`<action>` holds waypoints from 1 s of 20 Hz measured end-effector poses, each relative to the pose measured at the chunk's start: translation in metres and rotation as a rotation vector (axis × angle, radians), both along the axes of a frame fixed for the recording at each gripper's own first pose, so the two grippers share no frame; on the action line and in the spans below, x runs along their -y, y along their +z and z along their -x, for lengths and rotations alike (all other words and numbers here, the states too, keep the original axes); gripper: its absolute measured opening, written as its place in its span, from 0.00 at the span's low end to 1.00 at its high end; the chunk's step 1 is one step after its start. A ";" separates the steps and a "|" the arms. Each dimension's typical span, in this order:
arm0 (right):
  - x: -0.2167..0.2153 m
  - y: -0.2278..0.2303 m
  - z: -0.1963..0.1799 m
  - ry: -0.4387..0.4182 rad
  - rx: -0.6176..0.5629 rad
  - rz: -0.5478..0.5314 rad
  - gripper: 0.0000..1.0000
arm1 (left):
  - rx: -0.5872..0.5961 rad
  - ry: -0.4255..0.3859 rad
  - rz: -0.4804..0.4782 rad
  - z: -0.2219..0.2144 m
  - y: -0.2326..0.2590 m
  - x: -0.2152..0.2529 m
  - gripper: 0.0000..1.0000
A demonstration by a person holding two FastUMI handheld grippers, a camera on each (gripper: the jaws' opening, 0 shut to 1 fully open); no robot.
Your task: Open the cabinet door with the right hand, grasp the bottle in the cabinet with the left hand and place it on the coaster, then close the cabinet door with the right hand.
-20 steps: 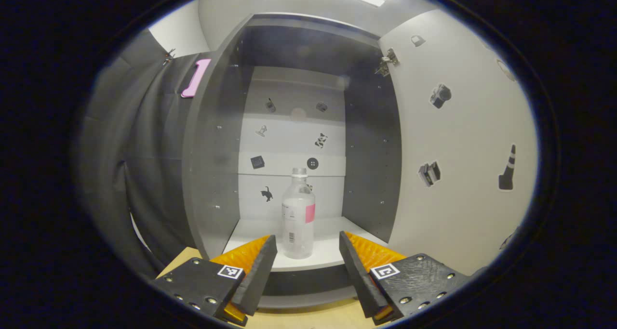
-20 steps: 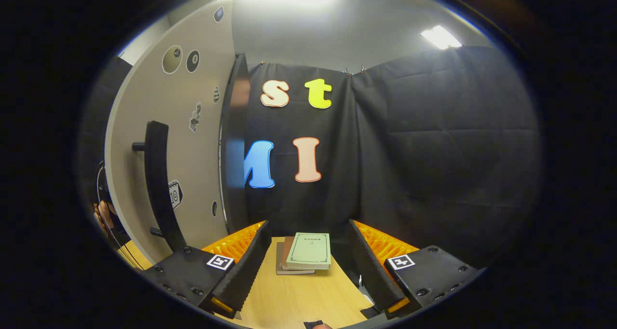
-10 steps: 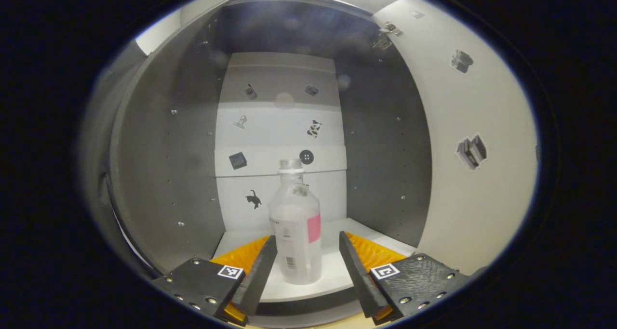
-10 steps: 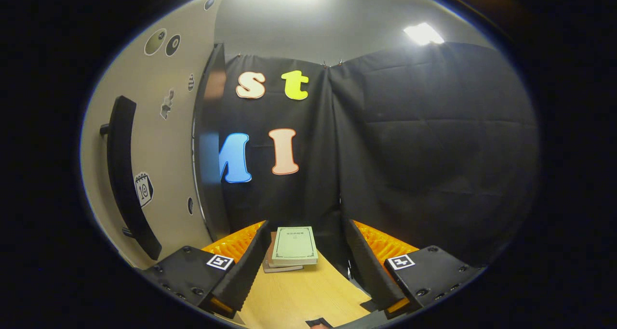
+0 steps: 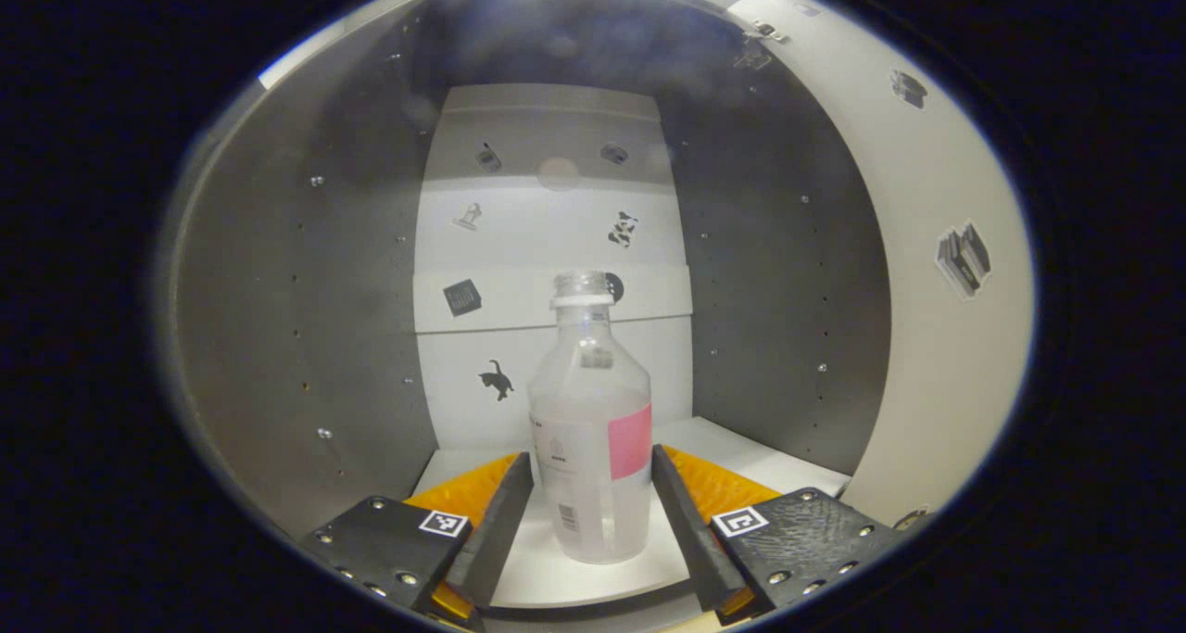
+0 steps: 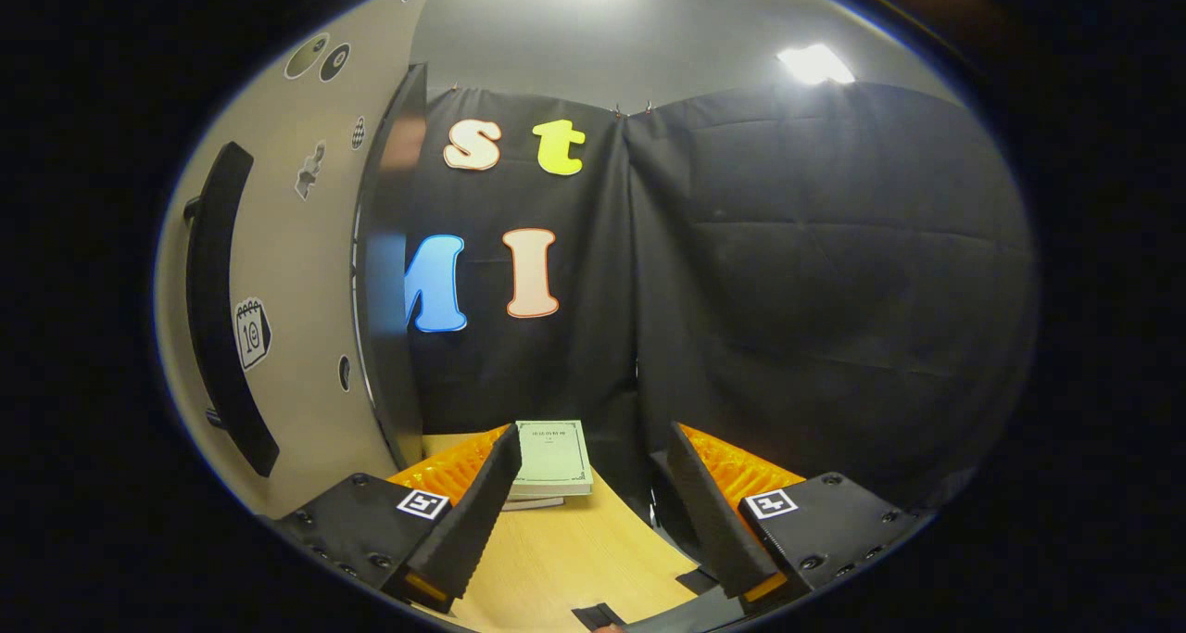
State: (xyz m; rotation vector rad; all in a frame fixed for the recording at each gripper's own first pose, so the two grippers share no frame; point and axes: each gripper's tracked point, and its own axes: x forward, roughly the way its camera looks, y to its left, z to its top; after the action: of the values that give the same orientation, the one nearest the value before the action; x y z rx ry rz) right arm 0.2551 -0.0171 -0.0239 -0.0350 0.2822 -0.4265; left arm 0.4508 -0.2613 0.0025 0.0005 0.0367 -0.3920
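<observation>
In the left gripper view, the left gripper (image 5: 591, 512) reaches into the open cabinet with its fingers (image 5: 496, 522) spread apart, one on each side of the lower body of the bottle (image 5: 593, 429); they look close to its sides but whether either touches is hard to tell. The clear bottle stands upright on the white cabinet shelf (image 5: 741, 448), at 6 o'clock in this view, with a pink patch on its label and its neck rising to the centre. Behind it is the cabinet's pale back panel (image 5: 556, 234) with small stickers, grey side walls at 9 and 3 o'clock, and the inner face of the open cabinet door (image 5: 936, 336) at 3 o'clock. In the right gripper view, the right gripper (image 6: 593, 522) has its fingers apart and holds nothing, hanging above the wooden tabletop (image 6: 565, 559); a stack of books (image 6: 551, 457) lies just beyond the fingers, and the door's outer face with its dark handle (image 6: 218, 309) stands at 9 o'clock. Judging from this, the door is already open and the grasp is about to be made; closing on the bottle, setting it on the coaster and shutting the door remain. The bottle's cap is hard to make out, and a small dark object at 6 o'clock in the right gripper view is cut off.
</observation>
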 end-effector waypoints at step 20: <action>-0.034 0.008 0.025 0.189 0.056 -0.086 0.97 | 0.032 0.135 0.058 0.169 0.007 -0.149 0.71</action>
State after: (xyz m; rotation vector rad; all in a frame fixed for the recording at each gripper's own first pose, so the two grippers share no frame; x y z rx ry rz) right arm 0.2305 0.0169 -0.0162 0.0342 0.2396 -0.2266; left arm 0.2815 -0.1126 0.0099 -0.0531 -0.0067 -0.2582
